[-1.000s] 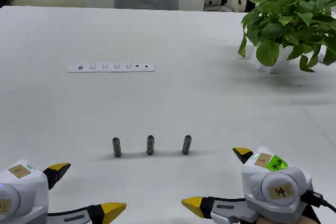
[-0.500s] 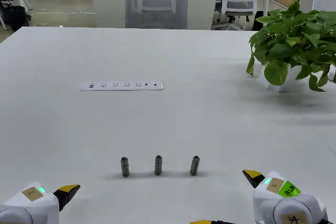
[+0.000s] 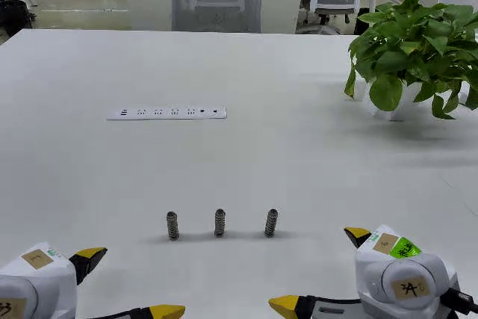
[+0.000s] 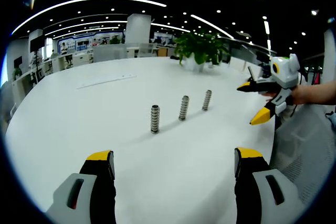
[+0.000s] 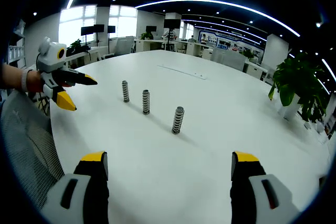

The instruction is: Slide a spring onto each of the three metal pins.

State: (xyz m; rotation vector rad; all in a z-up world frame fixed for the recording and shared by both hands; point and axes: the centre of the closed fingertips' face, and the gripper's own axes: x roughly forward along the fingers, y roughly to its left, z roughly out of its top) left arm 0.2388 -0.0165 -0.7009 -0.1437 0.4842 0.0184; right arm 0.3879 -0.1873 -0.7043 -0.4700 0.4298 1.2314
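Looks basically done to me: the three springs (image 3: 219,223) stand upright in a row on the bench (image 3: 314,155), presumably sleeved over their pins, so the left claw (image 3: 128,283) at 7 o'clock and the right claw (image 3: 320,270) at 5 o'clock hang wide open, empty, clear of them.

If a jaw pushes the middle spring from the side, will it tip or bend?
The middle spring stands tall and narrow on the table, so it would probably tip, unless something inside holds it. Its open coils suggest it flexes rather than stays stiff. Likely light.
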